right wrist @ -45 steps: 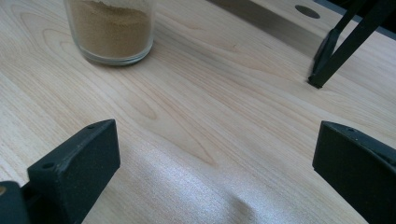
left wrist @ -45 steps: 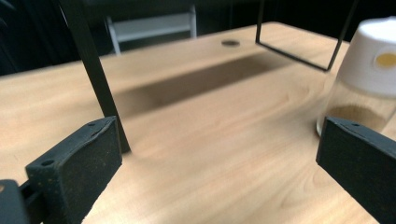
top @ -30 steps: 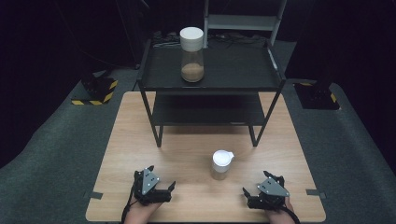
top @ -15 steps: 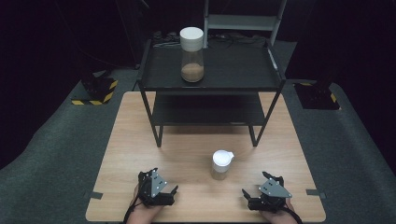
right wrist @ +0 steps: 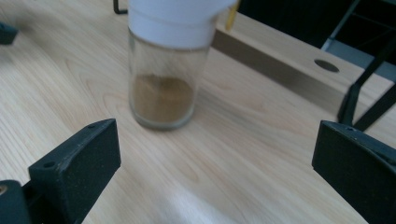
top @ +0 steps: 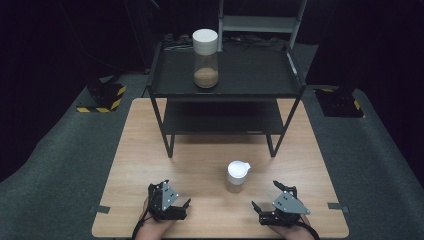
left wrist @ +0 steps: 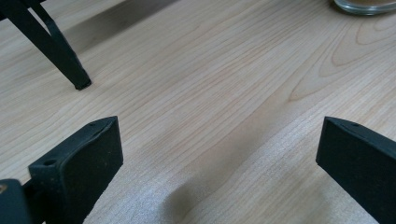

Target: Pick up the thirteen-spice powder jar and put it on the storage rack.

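1. both grippers rest low at the near edge of the counter (top: 150,150): left gripper (top: 176,210) spread wide and empty, right gripper (top: 265,202) likewise agape, holding nothing.
2. just beyond the right gripper stands the small glass spice jar (right wrist: 163,88), white-capped, part full of brown powder; likely light, rigid, slick, breakable. best gripped across the glass body below the cap.
3. farther off, on the top of the black shelf rack (top: 260,75), a taller jar (top: 205,59).
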`<state>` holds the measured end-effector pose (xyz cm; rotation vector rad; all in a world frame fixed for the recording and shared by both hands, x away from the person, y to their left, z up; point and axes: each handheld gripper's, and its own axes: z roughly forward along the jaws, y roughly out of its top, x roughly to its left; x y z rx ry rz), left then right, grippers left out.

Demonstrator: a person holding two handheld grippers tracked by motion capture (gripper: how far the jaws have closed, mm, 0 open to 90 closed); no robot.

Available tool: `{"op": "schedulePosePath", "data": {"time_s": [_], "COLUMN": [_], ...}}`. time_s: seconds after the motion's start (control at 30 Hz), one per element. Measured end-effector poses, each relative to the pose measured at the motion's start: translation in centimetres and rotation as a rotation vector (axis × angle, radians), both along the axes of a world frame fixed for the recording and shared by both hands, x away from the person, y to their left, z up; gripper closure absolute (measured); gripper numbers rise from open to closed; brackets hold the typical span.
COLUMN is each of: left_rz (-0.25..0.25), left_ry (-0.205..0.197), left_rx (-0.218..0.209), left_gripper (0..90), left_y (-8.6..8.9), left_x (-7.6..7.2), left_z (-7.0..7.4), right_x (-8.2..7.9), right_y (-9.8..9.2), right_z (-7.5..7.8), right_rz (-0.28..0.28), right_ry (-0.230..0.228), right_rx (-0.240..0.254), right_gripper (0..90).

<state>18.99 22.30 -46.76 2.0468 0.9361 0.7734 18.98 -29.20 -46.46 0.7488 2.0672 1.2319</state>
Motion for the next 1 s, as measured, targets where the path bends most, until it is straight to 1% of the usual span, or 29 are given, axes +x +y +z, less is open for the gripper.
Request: {"op": "schedulePosePath", "data": {"time_s": [0.07, 0.13, 0.23, 0.27, 0.33, 0.43, 0.53, 0.63, 0.7, 0.8, 0.9, 1.0], "left_rz": [-0.003, -0.004, -0.005, -0.004, -0.005, -0.009, -0.012, -0.014, -0.017, -0.015, -0.018, -0.021], "left_ry": [-0.001, 0.000, 0.002, 0.001, 0.001, 0.000, 0.000, -0.001, -0.001, -0.001, 0.000, -0.002], "left_rx": [0.003, 0.003, 0.000, -0.002, 0.001, 0.003, 0.006, 0.007, 0.010, 0.005, 0.008, 0.007], "left_gripper": [0.9, 0.9, 0.9, 0.9, 0.9, 0.9, 0.9, 0.9, 0.9, 0.9, 0.9, 0.9], "left_y": [0.0, 0.0, 0.1, 0.1, 0.1, 0.1, 0.0, 0.0, 0.1, 0.1, 0.1, 0.1], "left_x": [0.0, 0.0, 0.0, 0.0, 0.0, 0.0, 0.0, 0.0, 0.0, 0.0, 0.0, 0.0], "left_z": [0.0, 0.0, 0.0, 0.0, 0.0, 0.0, 0.0, 0.0, 0.0, 0.0, 0.0, 0.0], "right_x": [0.4, 0.6, 1.0, 1.1, 1.5, 2.0, 2.3, 2.4, 2.3, 2.5, 2.6, 2.9], "right_y": [0.2, 0.6, 1.3, 1.4, 1.7, 2.1, 2.6, 3.5, 4.0, 4.3, 4.9, 5.3], "right_z": [0.0, 0.0, 0.0, -0.1, -0.3, -0.4, -0.5, -0.6, -0.7, -0.7, -0.8, -0.9], "right_rz": [0.006, 0.008, 0.010, 0.010, 0.018, 0.020, 0.010, -0.009, -0.018, -0.020, -0.033, -0.027], "right_ry": [0.017, 0.017, 0.025, 0.030, 0.045, 0.052, 0.068, 0.066, 0.057, 0.058, 0.051, 0.056], "right_rx": [0.015, 0.012, 0.023, 0.031, 0.071, 0.096, 0.117, 0.123, 0.129, 0.154, 0.166, 0.176], "right_gripper": [0.0, 0.0, 0.0, 0.0, 0.0, 0.0, 0.0, 0.0, 0.0, 0.0, 0.0, 0.0]}}
